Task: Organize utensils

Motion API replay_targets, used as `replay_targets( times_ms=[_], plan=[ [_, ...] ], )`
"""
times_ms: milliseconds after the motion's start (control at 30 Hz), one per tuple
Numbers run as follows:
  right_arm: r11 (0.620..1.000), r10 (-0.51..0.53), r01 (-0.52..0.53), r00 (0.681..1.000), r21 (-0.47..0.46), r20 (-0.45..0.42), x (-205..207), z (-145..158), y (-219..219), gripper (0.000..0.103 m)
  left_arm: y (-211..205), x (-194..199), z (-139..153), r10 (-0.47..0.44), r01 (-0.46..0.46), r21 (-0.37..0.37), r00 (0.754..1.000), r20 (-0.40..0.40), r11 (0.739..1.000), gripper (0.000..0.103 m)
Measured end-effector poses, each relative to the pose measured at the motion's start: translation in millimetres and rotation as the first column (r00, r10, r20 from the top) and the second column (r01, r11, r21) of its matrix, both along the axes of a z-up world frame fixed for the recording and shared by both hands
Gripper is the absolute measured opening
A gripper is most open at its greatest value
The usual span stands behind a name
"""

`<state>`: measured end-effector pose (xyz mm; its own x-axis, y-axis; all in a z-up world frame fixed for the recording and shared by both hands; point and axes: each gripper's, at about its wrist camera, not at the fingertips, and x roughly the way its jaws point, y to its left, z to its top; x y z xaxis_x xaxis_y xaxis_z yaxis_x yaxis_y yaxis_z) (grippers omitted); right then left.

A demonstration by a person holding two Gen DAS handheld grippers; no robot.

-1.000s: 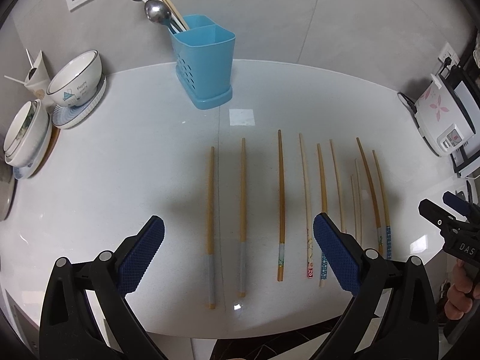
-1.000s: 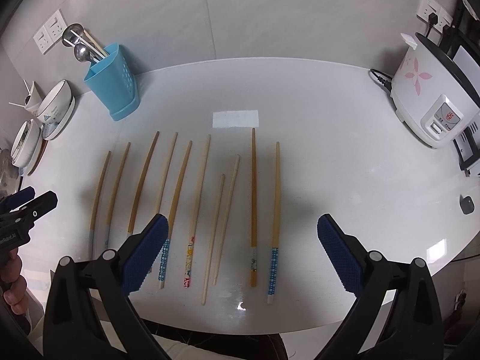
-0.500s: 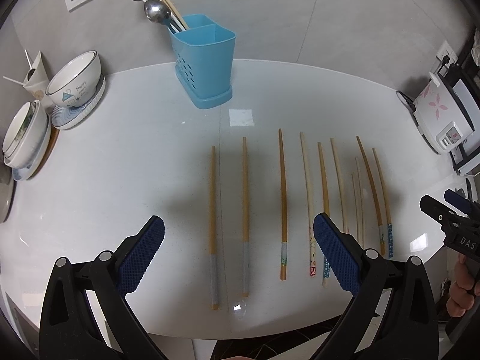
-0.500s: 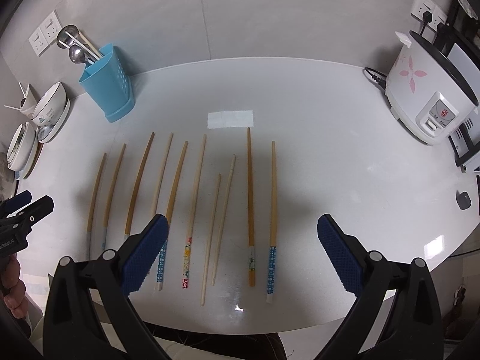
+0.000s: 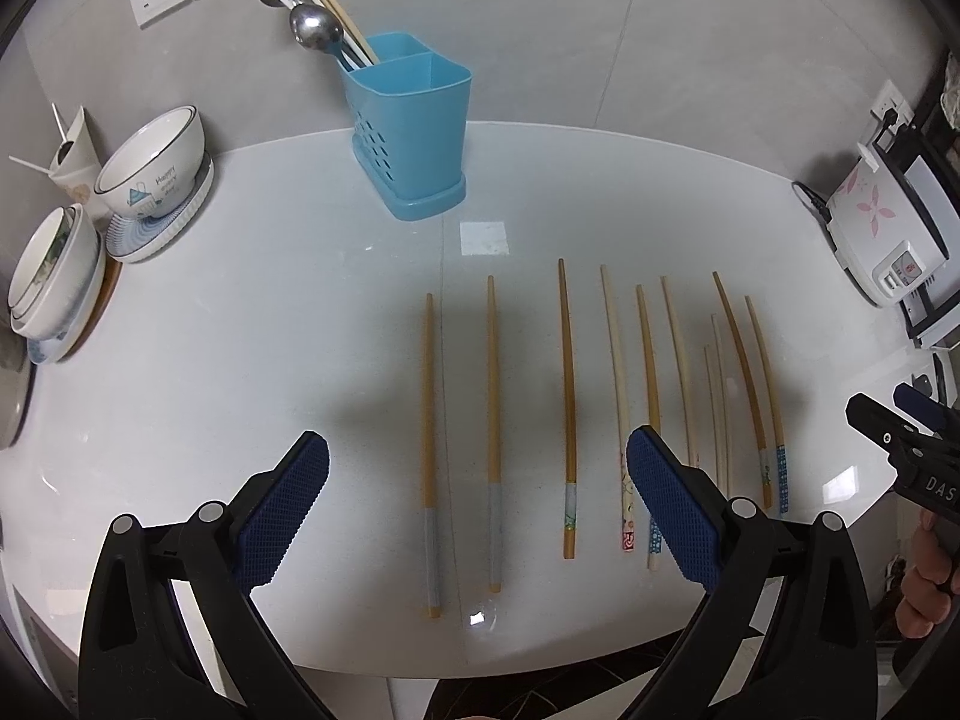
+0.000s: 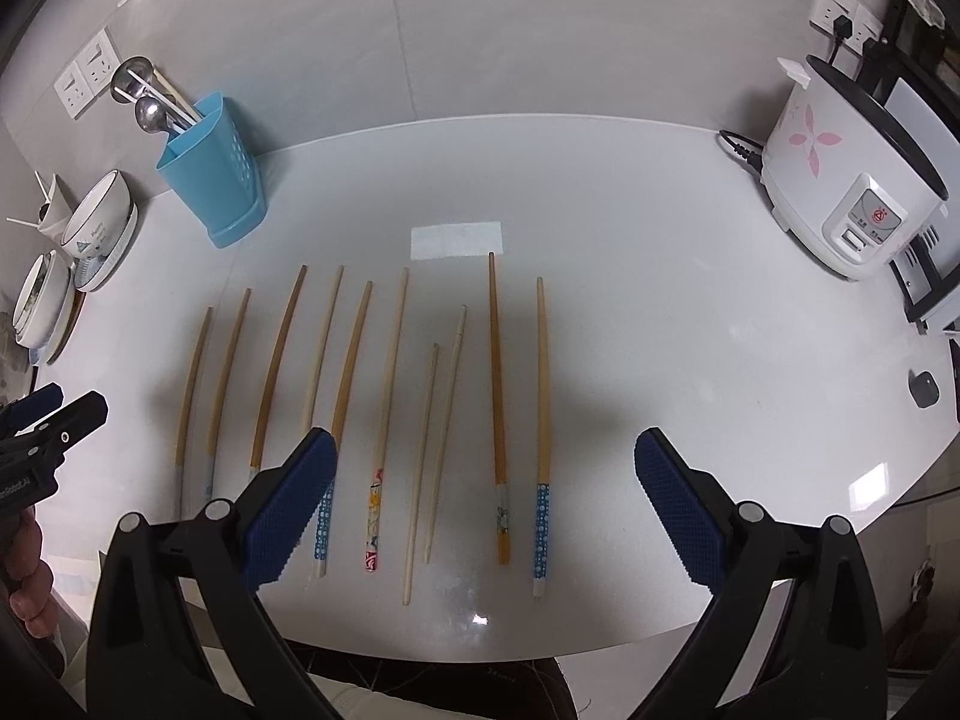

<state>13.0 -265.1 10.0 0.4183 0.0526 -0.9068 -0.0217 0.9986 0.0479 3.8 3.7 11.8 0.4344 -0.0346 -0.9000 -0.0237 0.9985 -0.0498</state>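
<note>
Slim wooden chopsticks lie in a row on the glossy white bench; left hand-held gripper and right hand-held gripper both spread, empty; perforated blue plastic caddy behind.

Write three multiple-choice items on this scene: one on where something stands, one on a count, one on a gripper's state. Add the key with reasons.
1. Where does the blue plastic utensil holder stand?
A. far left of the white table, near the wall
B. beside the rice cooker
C. between the grippers

2. How many wooden chopsticks lie on the table?
A. six
B. ten
C. fourteen

3. What state is the right gripper in?
A. shut on a chopstick
B. open, holding nothing
C. shut on a spoon

Key: 1 A, it sits by the stacked bowls; 2 B, ten lie side by side in the right wrist view; 3 B, its blue pads stand wide apart.
</note>
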Motion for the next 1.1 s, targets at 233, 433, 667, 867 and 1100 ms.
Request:
replay_targets(
  times_ms=[233, 433, 667, 867, 1100],
  plan=[
    [1.0, -0.005, 0.005, 1.0, 0.001, 0.007, -1.7, 2.0, 0.3, 0.095, -0.5, 0.6, 1.3, -0.005, 0.005, -0.002, 1.0, 0.006, 1.0, 0.097],
    [1.0, -0.004, 0.004, 1.0, -0.001, 0.009, -2.1, 2.3, 2.4, 0.095, 1.0, 1.6, 0.7, -0.005, 0.005, -0.002, 1.0, 0.006, 1.0, 0.097],
    [1.0, 0.0, 0.0, 1.0, -0.004, -0.004, 3.6, -3.0, 7.9, 0.091, 10.2, 7.3, -4.9, 0.002, -0.002, 0.008, 1.0, -0.007, 1.0, 0.097],
    [0.999, 0.032, -0.033, 0.998, -0.025, -0.048, 13.6, -20.1, 22.2, 0.076, 29.3, 18.3, -21.4, 0.031, -0.031, 0.007, 0.999, -0.04, 0.999, 0.097],
    [0.999, 0.044, -0.048, 0.986, -0.021, -0.159, 28.8, -55.5, 30.8, 0.054, 44.6, 32.2, -51.7, 0.03, -0.029, 0.012, 0.994, -0.101, 1.0, 0.095]
  ],
)
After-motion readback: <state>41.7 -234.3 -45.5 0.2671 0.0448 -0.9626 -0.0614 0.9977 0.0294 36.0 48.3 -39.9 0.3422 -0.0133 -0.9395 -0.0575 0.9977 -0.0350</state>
